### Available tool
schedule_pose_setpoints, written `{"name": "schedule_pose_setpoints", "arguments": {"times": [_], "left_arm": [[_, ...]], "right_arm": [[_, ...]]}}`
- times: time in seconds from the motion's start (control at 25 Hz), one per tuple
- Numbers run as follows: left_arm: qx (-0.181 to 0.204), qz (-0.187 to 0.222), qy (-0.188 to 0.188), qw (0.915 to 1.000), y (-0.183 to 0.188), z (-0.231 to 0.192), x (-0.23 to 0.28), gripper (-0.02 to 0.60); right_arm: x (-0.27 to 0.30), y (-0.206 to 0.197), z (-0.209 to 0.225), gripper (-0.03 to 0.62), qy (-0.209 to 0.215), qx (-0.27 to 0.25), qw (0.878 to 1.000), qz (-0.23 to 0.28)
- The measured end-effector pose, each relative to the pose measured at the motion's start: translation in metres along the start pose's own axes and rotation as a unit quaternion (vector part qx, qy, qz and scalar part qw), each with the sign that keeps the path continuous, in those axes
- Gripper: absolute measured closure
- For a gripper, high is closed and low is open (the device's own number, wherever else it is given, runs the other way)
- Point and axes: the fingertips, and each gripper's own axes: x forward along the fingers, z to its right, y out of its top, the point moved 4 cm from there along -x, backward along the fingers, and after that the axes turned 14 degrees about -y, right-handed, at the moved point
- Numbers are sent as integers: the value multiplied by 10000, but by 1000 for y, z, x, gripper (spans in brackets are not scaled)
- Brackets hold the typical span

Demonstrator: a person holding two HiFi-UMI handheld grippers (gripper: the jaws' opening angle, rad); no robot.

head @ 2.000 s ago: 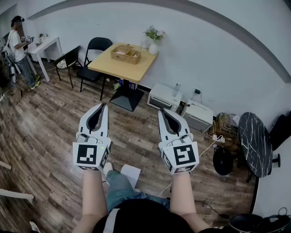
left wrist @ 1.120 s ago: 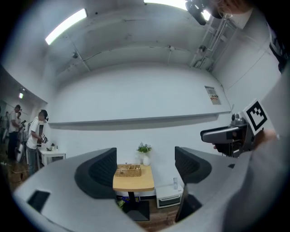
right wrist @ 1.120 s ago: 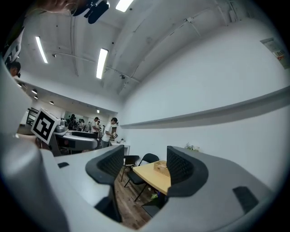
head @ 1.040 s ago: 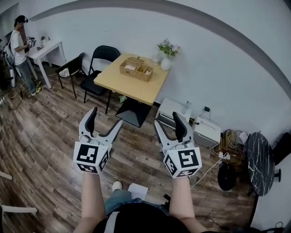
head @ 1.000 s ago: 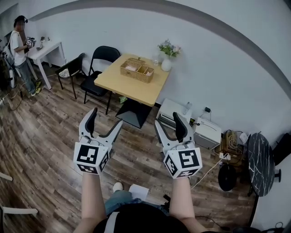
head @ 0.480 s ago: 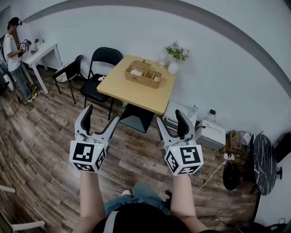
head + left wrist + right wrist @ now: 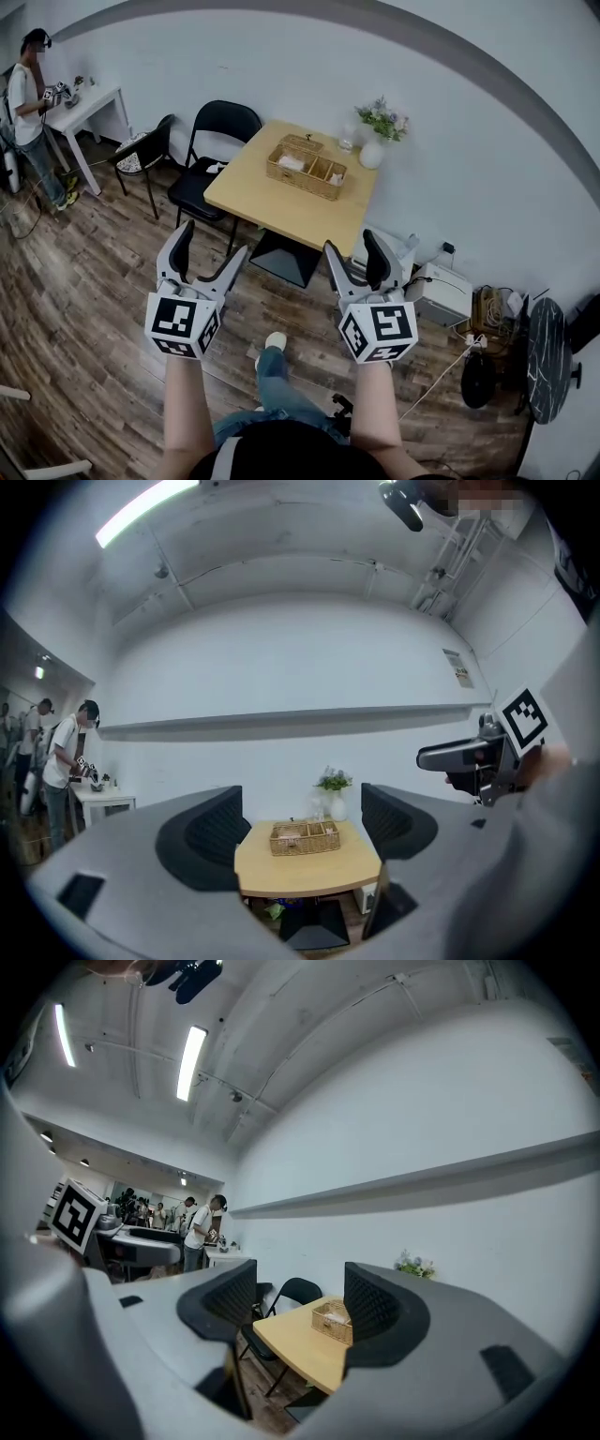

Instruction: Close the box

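A wicker box (image 7: 307, 167) with compartments stands on a light wooden table (image 7: 281, 208) ahead of me, across the room. Its top looks open; no lid shows clearly. My left gripper (image 7: 214, 239) and right gripper (image 7: 353, 244) are held side by side in the air, well short of the table, both open and with nothing in them. In the left gripper view the box (image 7: 305, 837) sits framed between the open jaws. The right gripper view has the box (image 7: 333, 1321) far off, near its right jaw.
A vase of flowers (image 7: 380, 131) stands behind the box. Two black chairs (image 7: 220, 127) are at the table's left. White appliances (image 7: 441, 291) and cables lie on the wood floor at right. A person (image 7: 28, 94) stands by a white table (image 7: 89, 98) far left.
Both grippers went from shut two seconds ago to open. I have walked forward since, and the table with the box has drawn nearer and larger in all views.
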Motion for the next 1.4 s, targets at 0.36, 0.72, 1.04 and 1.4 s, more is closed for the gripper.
{"name": "schedule_pose_setpoints", "arguments": {"times": [0.36, 0.72, 1.04, 1.4], "left_arm": [[-137, -93, -156, 9997, -27, -68, 96, 198], [-355, -101, -386, 9986, -39, -146, 221, 198], [-652, -266, -419, 9966, -72, -187, 287, 198], [-744, -405, -494, 9952, -90, -219, 322, 198]], "right_arm": [[119, -29, 11, 304, 39, 80, 9997, -214], [250, -40, 48, 304, -171, 138, 9991, -371], [324, -68, 64, 304, -170, 101, 9972, -721], [360, -87, 91, 304, -488, 166, 9947, -890]]}}
